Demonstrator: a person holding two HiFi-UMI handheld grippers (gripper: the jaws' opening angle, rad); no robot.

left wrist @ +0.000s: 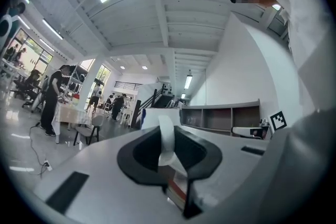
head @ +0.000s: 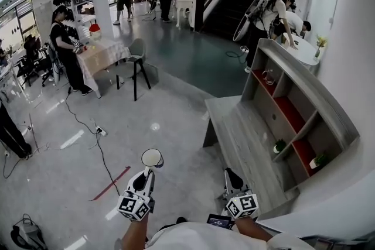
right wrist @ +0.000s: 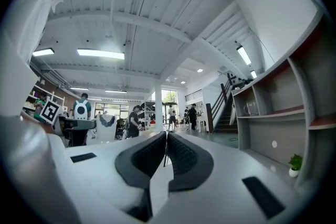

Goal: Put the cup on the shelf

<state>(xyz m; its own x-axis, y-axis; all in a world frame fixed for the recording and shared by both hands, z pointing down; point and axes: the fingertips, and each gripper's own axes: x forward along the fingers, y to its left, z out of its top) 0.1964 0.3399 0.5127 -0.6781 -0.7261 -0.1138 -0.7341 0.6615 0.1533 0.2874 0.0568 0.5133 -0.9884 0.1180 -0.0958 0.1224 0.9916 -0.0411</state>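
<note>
A white cup [head: 152, 157] is held up over the floor at the lower middle of the head view, with my left gripper [head: 150, 173] shut on its wall. In the left gripper view the cup's thin white wall [left wrist: 167, 139] stands pinched between the dark pads. My right gripper [head: 230, 177] hovers to the right, level with the left, jaws shut with nothing between them [right wrist: 165, 140]. The grey shelf unit [head: 299, 96] with red back panels stands ahead on the right, its low front ledge [head: 234, 126] nearest me. The right gripper view shows the cup [right wrist: 107, 126] off to the left.
Two small potted plants [head: 279, 146] [head: 320, 160] sit in the shelf's nearer compartments, and a glass item [head: 268, 76] in a farther one. A cloth-covered table [head: 102, 54], a chair [head: 137, 62], floor cables [head: 82, 123] and red tape [head: 111, 182] lie left. People stand around.
</note>
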